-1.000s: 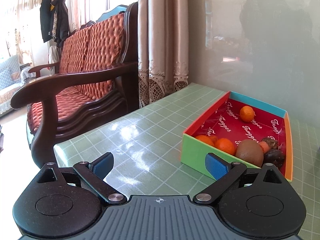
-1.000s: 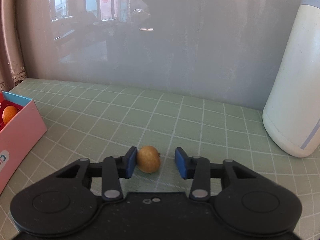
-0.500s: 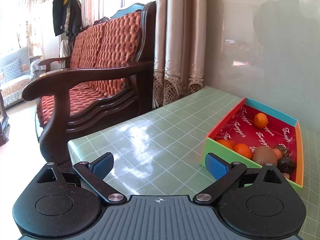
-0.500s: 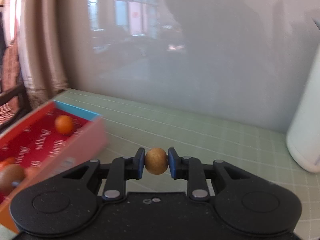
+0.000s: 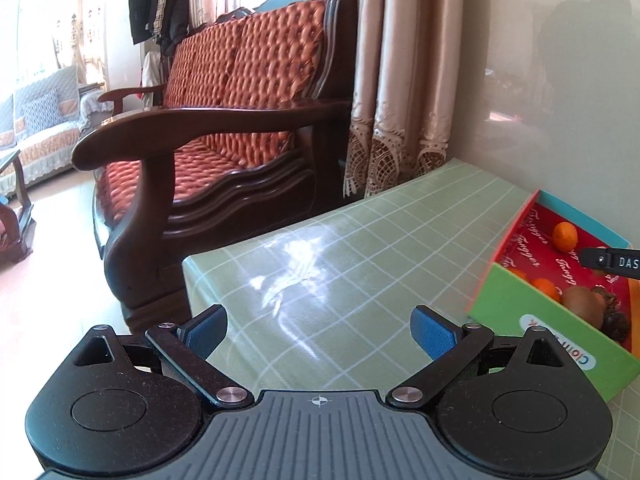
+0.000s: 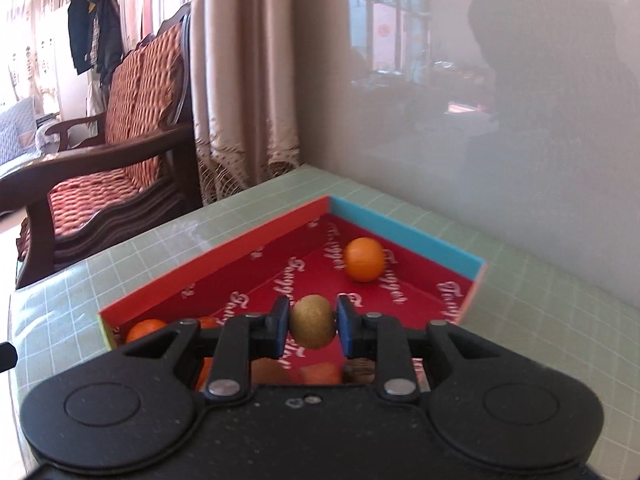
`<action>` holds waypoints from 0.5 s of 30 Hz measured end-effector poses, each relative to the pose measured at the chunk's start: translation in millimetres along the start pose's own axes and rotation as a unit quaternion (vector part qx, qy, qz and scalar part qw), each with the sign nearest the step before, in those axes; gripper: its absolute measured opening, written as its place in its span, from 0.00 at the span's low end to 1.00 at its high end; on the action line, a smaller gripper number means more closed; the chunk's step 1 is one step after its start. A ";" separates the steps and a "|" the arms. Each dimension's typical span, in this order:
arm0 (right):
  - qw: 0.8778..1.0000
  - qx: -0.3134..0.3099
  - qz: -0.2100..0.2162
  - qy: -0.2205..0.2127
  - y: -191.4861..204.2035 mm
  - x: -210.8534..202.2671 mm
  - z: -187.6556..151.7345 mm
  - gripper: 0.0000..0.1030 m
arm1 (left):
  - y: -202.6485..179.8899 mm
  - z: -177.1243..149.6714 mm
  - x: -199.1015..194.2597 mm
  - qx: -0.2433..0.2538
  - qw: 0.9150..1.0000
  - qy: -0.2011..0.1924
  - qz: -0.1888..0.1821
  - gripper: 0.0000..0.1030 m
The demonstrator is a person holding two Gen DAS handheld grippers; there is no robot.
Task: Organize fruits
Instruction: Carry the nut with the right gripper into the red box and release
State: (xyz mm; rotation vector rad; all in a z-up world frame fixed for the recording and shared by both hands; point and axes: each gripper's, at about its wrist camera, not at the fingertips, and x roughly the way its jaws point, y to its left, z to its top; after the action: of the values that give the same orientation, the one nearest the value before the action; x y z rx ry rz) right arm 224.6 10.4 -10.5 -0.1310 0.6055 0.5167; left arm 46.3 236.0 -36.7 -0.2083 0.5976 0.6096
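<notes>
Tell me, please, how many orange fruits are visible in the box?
3 in the right wrist view: one orange fruit near the blue far wall of the box, and two at the near left corner. The right gripper may hide more.

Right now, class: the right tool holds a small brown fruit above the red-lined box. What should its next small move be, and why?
Probably lower it a little, then open. The right tool grips the brown fruit over bare red lining in the box, clear of the orange, so a short drop should keep it from bouncing.
</notes>
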 end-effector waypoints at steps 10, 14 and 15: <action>0.999 -0.022 -0.015 0.020 24.5 10.4 -1.8 0.30 | 14.3 -0.5 1.5 -0.001 1.000 0.003 0.000 0.95; 1.000 -0.016 -0.017 0.003 22.9 -4.7 -2.5 0.33 | 10.2 -1.5 -0.7 0.005 1.000 0.001 -0.004 0.95; 1.000 -0.014 -0.018 0.000 21.4 -9.4 -3.0 0.34 | 7.9 -1.9 -1.9 0.010 1.000 -0.001 -0.005 0.95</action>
State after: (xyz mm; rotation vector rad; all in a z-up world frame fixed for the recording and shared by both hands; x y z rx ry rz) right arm 205.8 24.2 -6.9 -0.1685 0.5942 0.4912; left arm 39.5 240.8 -37.3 -0.1925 0.6002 0.5938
